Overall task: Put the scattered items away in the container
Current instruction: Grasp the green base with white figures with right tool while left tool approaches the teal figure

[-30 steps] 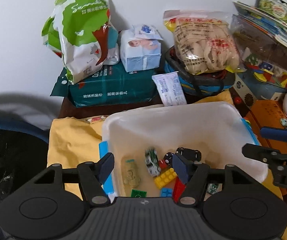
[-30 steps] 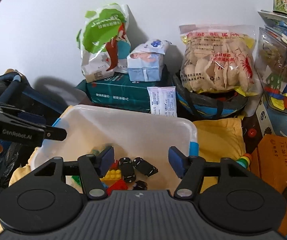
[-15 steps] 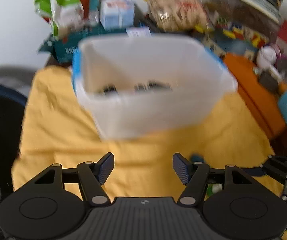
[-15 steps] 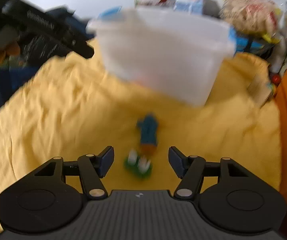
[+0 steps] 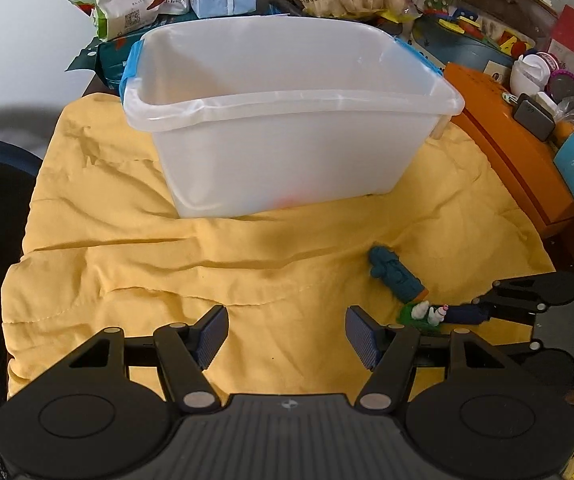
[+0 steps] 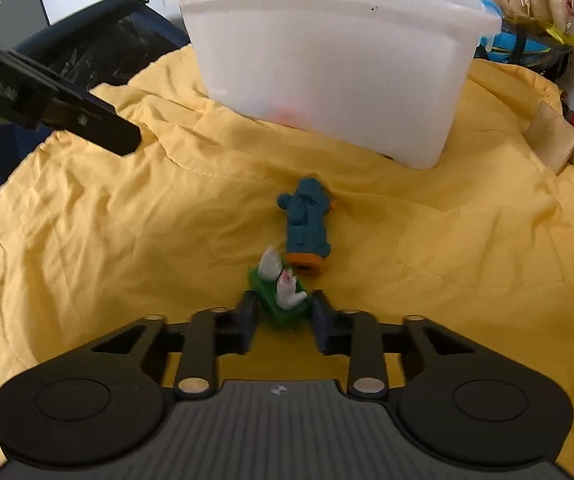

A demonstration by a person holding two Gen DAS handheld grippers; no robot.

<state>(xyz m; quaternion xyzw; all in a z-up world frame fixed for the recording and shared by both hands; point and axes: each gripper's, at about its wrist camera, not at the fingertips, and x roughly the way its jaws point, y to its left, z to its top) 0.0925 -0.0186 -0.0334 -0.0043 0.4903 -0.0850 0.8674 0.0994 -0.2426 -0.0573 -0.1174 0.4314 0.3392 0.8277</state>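
Right gripper [image 6: 283,316]: jaws have just been closing and now pinch the green block with white figures [image 6: 283,294], which lies on the yellow cloth [image 6: 127,220] just in front of the teal figure [image 6: 307,220]. Left gripper [image 5: 287,332]: jaws spread wide over bare cloth, nothing between them. White bin [image 5: 287,128] stands on the cloth beyond both toys, well apart.

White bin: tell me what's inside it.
Through the cloudy wall of the white bin, only a faint reddish blur shows near the bottom. Both views sit below the rim, so any other contents are hidden.
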